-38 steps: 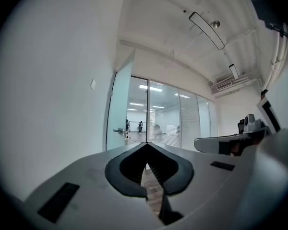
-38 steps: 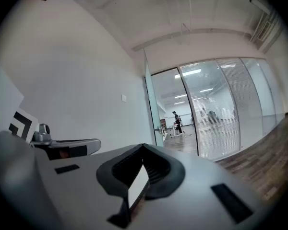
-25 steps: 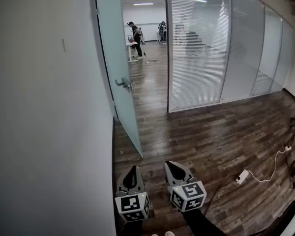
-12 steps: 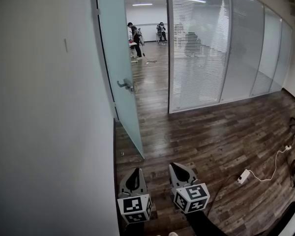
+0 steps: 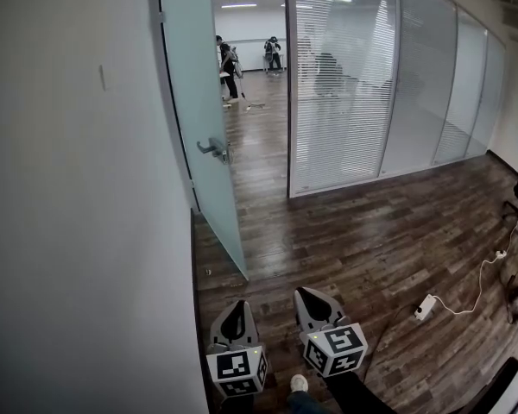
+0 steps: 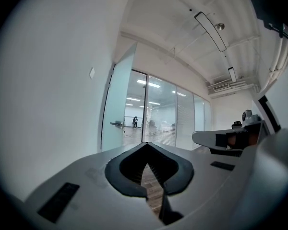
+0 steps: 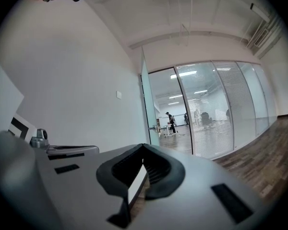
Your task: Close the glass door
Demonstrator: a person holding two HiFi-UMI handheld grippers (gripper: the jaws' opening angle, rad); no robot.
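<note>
The frosted glass door [image 5: 203, 102] stands open, swung into the room from the white wall, with its metal handle [image 5: 214, 149] on the near face. My left gripper [image 5: 236, 307] and right gripper [image 5: 308, 295] hang side by side at the bottom of the head view. Both point level toward the doorway, well short of the door's lower corner. Each is shut, with nothing between its jaws. In the left gripper view the door [image 6: 116, 114] and its handle [image 6: 117, 124] lie far ahead. The right gripper view shows the door's edge [image 7: 148, 109].
A white wall [image 5: 78, 188] runs along the left. A glass partition with blinds [image 5: 345, 76] closes the right side of the doorway. People [image 5: 228, 63] stand in the far room. A power strip with a cable [image 5: 426, 306] lies on the wood floor, and a shoe [image 5: 300, 383] shows below.
Both grippers have sunk slightly in the head view and stay shut. The view has shifted, so the door sits a little further left. A shoe has come in at the bottom edge.
</note>
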